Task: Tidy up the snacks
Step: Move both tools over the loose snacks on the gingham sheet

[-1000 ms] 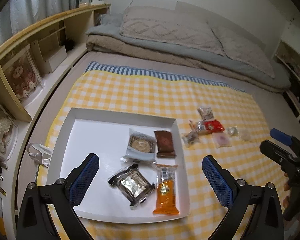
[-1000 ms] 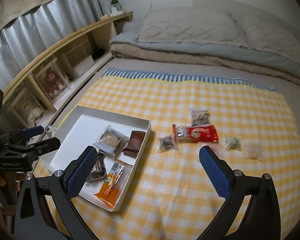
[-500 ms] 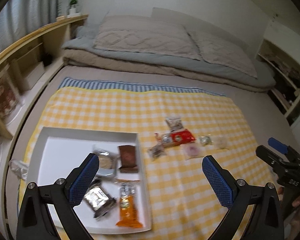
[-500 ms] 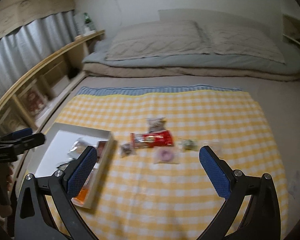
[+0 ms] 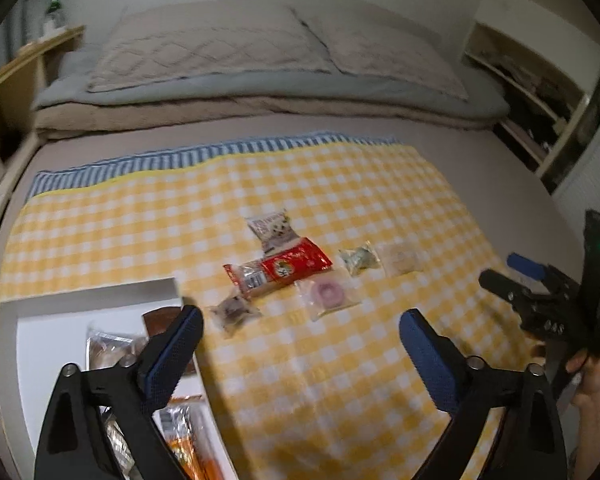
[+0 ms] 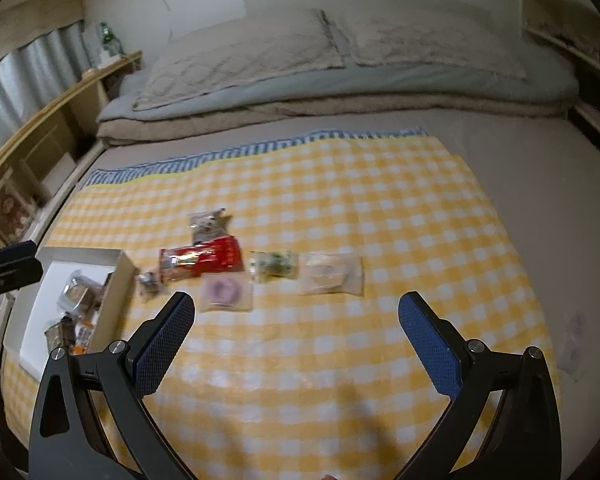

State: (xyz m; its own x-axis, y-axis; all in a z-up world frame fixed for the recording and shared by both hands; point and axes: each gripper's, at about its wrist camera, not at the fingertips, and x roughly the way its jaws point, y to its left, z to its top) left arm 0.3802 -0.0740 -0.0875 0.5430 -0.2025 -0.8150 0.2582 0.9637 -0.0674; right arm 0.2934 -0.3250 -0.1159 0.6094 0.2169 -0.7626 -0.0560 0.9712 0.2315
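Left wrist view: left gripper [image 5: 301, 332] wide apart though just narrowed slightly, nothing between pads, above yellow checked cloth [image 5: 340, 380]; white tray [image 5: 52, 320] at cloth's near-left corner, contents partly hidden; right gripper [image 5: 516, 276] visible at right edge. Right wrist view: right gripper [image 6: 297, 322] wide, empty; six loose snack packets mid-cloth, red packet [image 6: 204, 260] nearest the tray [image 6: 116, 276], plus shelf [image 6: 40, 120] along left.
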